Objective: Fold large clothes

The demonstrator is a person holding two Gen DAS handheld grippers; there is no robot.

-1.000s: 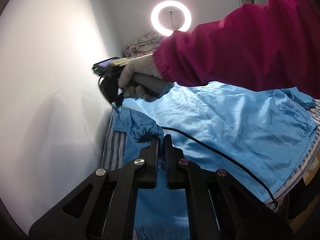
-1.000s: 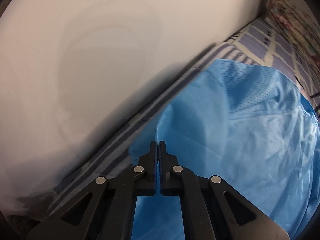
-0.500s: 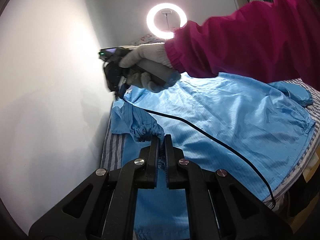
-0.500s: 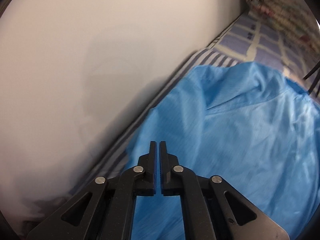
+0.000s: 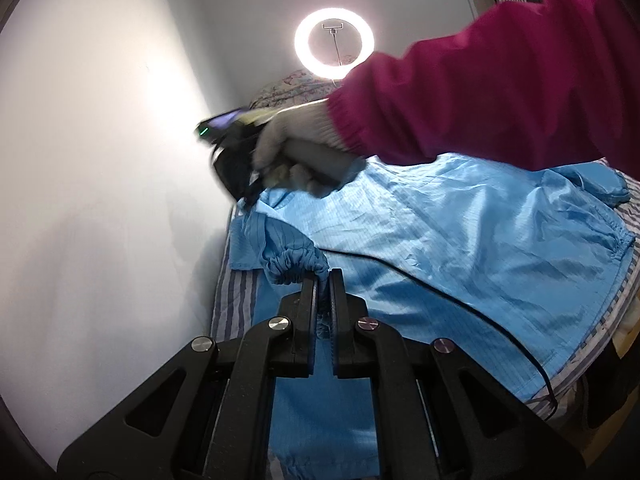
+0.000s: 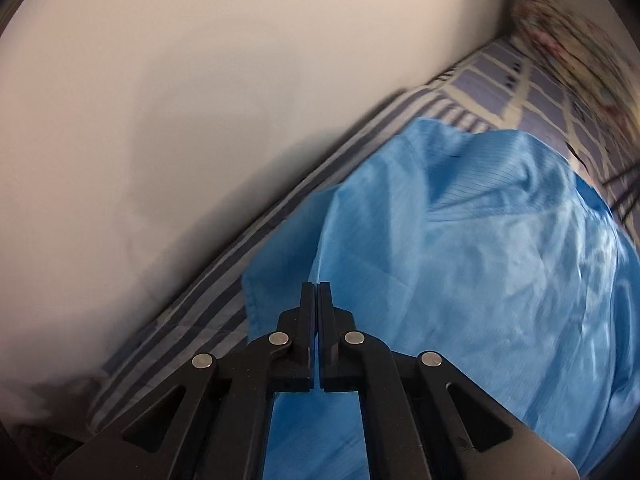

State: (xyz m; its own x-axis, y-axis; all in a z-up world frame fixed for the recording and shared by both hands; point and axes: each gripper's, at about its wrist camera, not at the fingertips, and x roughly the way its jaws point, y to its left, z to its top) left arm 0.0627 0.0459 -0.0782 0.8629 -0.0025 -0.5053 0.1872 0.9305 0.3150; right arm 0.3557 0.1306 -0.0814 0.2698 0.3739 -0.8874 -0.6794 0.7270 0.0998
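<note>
A large light-blue jacket (image 5: 460, 240) lies spread on a striped bed sheet (image 5: 228, 296). My left gripper (image 5: 323, 276) is shut on the gathered elastic cuff (image 5: 294, 266) of one sleeve, held just above the jacket. My right gripper (image 6: 318, 286) is shut on a thin edge of the jacket's fabric (image 6: 480, 248) near the wall side. In the left wrist view the right gripper's body (image 5: 236, 160) shows beyond the cuff, held by a gloved hand in a magenta sleeve (image 5: 480, 96).
A white wall (image 5: 100, 160) runs along the bed's left side. A ring light (image 5: 334, 43) stands at the far end above a floral pillow (image 5: 288, 88). A black cable (image 5: 460, 304) trails across the jacket. The bed's right edge (image 5: 592, 368) drops off.
The right gripper has lifted and moved away from the left, pulling the fabric edge with it. The left gripper keeps its hold on the cuff and stays about where it was.
</note>
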